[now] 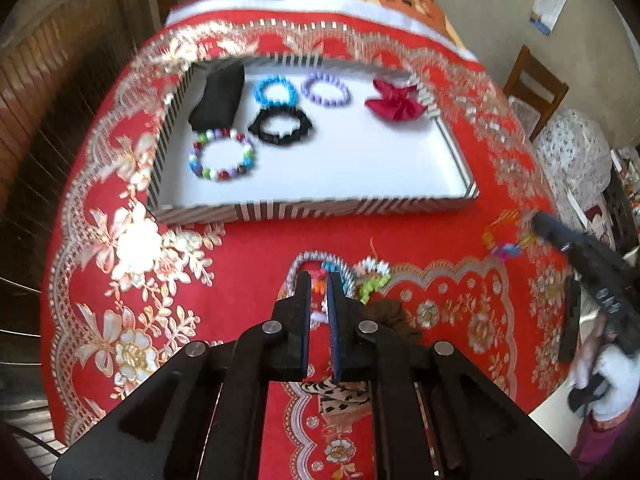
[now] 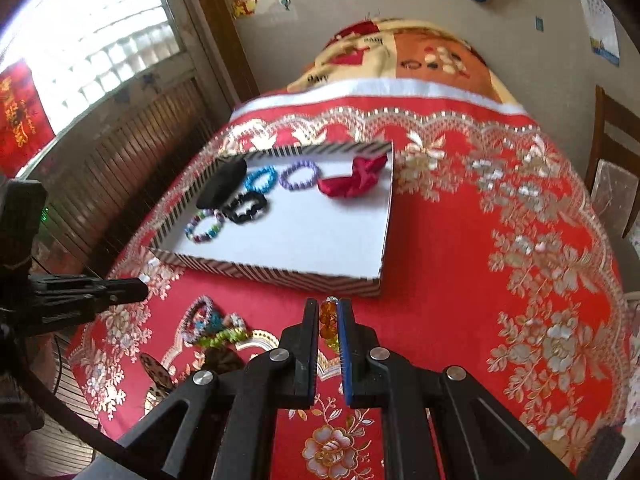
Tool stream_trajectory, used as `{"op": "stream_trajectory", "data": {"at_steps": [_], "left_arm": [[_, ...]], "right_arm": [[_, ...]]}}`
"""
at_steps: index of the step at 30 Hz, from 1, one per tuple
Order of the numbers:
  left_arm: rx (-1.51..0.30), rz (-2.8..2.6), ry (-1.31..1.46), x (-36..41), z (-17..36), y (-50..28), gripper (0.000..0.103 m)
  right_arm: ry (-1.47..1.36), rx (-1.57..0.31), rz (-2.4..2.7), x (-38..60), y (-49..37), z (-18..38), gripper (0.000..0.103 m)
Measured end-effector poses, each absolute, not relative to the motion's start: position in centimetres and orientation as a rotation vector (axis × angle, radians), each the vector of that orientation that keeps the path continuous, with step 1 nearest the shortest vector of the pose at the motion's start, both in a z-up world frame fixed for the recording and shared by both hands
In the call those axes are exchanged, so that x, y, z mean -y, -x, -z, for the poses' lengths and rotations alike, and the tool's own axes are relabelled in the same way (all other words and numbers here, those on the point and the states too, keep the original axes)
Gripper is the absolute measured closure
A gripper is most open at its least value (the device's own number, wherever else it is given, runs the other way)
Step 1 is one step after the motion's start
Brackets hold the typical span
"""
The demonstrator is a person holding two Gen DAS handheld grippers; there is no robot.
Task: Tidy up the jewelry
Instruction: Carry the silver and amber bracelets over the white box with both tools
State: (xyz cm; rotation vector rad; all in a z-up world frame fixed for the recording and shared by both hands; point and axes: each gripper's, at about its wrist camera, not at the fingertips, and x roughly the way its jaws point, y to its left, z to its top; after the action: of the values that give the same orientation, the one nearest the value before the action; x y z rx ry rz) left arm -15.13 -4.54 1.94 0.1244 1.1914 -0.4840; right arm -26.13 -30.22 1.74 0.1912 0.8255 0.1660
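My left gripper (image 1: pixel 320 280) is shut above a pile of bracelets (image 1: pixel 372 276) on the red tablecloth. A small orange beaded piece (image 1: pixel 318 283) shows pinched between its pads. My right gripper (image 2: pixel 328 306) is shut on an amber bead bracelet (image 2: pixel 327 320), lifted off the cloth in front of the tray. In the left wrist view that bracelet (image 1: pixel 504 236) hangs from the right gripper (image 1: pixel 534 220). The striped tray (image 1: pixel 320 208) holds a black pouch (image 1: pixel 218 96), blue (image 1: pixel 276 90), purple (image 1: pixel 326 90) and multicolour (image 1: pixel 222 156) bracelets, a black scrunchie (image 1: pixel 280 124) and a red bow (image 1: pixel 394 100).
A brown scrunchie (image 1: pixel 392 316) and a leopard-print piece (image 1: pixel 340 394) lie near the pile. The tray's right half is bare white. A wooden chair (image 1: pixel 536 84) stands at the far right, and wooden panelling runs along the left of the table.
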Motion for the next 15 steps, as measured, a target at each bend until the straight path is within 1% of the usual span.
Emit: {"op": "stream_trajectory", "data": {"at_steps": [2,3,4,6,11,12,13,14,15], "left_arm": [[-1.224,0.461,-0.115,4.3,-0.7,14.7,0.094],[-1.239,0.447,-0.11,4.3,0.0,14.4,0.089],[-1.251,0.435,-0.102,4.2,0.7,14.2,0.079],[-1.268,0.423,-0.095,4.1,1.9,13.9,0.073],[-1.305,0.409,-0.098,4.6,4.1,13.1,0.073],[-1.313,0.404,-0.096,4.7,4.3,13.0,0.074],[-1.318,0.41,-0.087,4.8,4.6,12.9,0.086],[-1.319,0.412,-0.089,4.9,4.8,12.8,0.092],[-1.317,0.41,-0.094,5.0,4.9,12.8,0.095]], "right_arm": [[-0.191,-0.812,-0.168,30.4,26.4,-2.4,0.095],[-0.189,-0.803,-0.167,30.5,26.5,-2.7,0.095],[-0.19,-0.796,-0.166,30.6,26.7,-3.0,0.095],[-0.195,-0.79,-0.168,30.7,27.0,-3.3,0.095],[-0.197,-0.788,-0.172,30.8,27.5,-3.6,0.095],[-0.198,-0.789,-0.173,30.8,27.5,-3.6,0.095],[-0.2,-0.791,-0.175,30.8,27.5,-3.6,0.095],[-0.202,-0.791,-0.178,30.8,27.5,-3.7,0.095],[-0.204,-0.789,-0.181,30.8,27.6,-3.7,0.095]]}}
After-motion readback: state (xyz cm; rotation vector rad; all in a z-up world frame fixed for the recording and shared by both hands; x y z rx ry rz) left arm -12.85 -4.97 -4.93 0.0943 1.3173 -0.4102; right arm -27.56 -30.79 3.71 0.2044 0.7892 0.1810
